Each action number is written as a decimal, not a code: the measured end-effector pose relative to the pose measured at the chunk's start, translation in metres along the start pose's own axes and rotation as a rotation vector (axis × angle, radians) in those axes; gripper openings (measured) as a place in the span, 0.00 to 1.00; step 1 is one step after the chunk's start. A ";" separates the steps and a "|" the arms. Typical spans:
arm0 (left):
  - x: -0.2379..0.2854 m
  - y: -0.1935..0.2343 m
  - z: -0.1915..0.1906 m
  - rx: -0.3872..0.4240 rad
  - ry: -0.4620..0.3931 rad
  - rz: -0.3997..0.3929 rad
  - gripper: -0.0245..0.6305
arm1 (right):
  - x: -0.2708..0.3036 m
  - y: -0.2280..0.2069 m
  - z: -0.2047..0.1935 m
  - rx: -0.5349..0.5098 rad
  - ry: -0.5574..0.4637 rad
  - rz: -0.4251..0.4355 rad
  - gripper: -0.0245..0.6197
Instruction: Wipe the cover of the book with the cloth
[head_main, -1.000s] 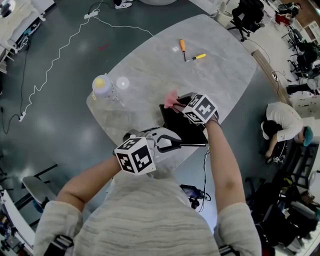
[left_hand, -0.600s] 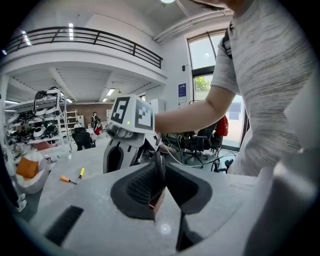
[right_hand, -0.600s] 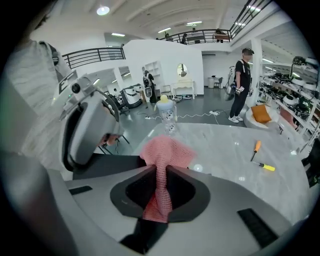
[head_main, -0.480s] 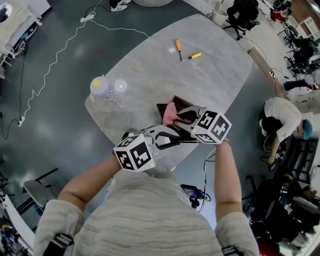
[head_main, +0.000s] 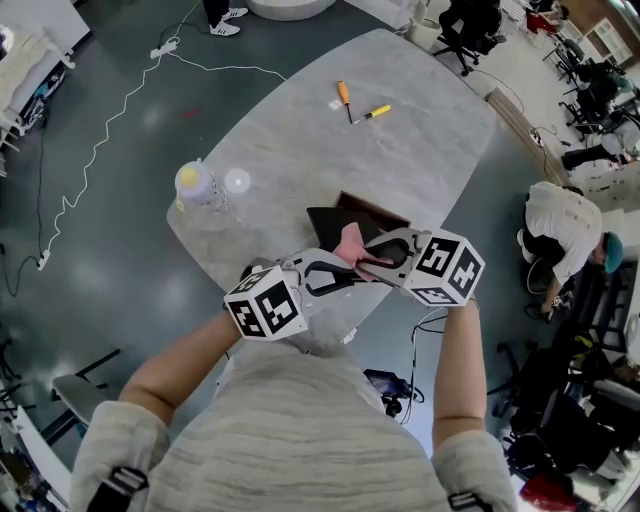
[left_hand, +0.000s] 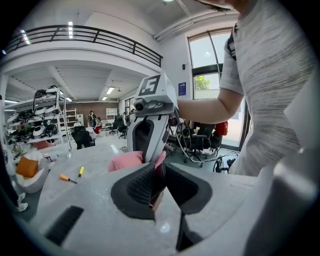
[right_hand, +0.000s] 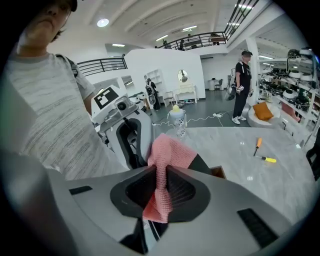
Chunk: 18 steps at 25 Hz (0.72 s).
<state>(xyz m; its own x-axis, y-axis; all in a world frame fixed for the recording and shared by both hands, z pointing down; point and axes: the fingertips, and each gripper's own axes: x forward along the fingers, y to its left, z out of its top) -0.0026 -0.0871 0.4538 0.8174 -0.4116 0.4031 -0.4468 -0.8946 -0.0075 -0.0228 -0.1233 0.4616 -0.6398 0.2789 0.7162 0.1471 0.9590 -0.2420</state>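
A dark-covered book (head_main: 335, 225) with a brown edge lies near the front rim of the grey marble table (head_main: 420, 150). My left gripper (head_main: 348, 277) is shut on the book's near edge; a thin dark slab with a brown edge sits between its pads (left_hand: 142, 185). My right gripper (head_main: 370, 262) is shut on a pink cloth (head_main: 352, 243) and hangs just above the near part of the book. In the right gripper view the cloth (right_hand: 167, 152) bunches up out of the closed jaws, with the book (right_hand: 207, 167) behind it. The left gripper view shows the cloth (left_hand: 127, 161) under the right gripper's body.
A bottle with yellowish contents (head_main: 195, 183) and a clear round lid (head_main: 237, 181) stand at the table's left. An orange screwdriver (head_main: 344, 97) and a yellow pen (head_main: 372, 113) lie at the far side. A crouching person (head_main: 560, 235) is right of the table.
My right gripper has come back toward me and risen, dragging the pink cloth from the book's far edge to its near part. The left gripper has stayed on the book's edge.
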 end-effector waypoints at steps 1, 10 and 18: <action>0.000 0.000 0.001 -0.001 -0.001 0.000 0.15 | -0.003 0.001 -0.002 0.002 0.004 -0.002 0.11; 0.000 0.001 -0.001 -0.004 0.003 -0.009 0.15 | -0.016 -0.018 -0.037 0.062 0.083 -0.059 0.11; 0.003 0.002 -0.004 -0.014 0.009 -0.022 0.15 | 0.008 -0.067 -0.063 0.105 0.123 -0.124 0.11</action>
<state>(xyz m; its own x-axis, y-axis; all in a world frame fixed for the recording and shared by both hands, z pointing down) -0.0020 -0.0893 0.4584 0.8237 -0.3902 0.4115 -0.4338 -0.9009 0.0143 0.0097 -0.1826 0.5251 -0.5500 0.1692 0.8179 -0.0107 0.9778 -0.2094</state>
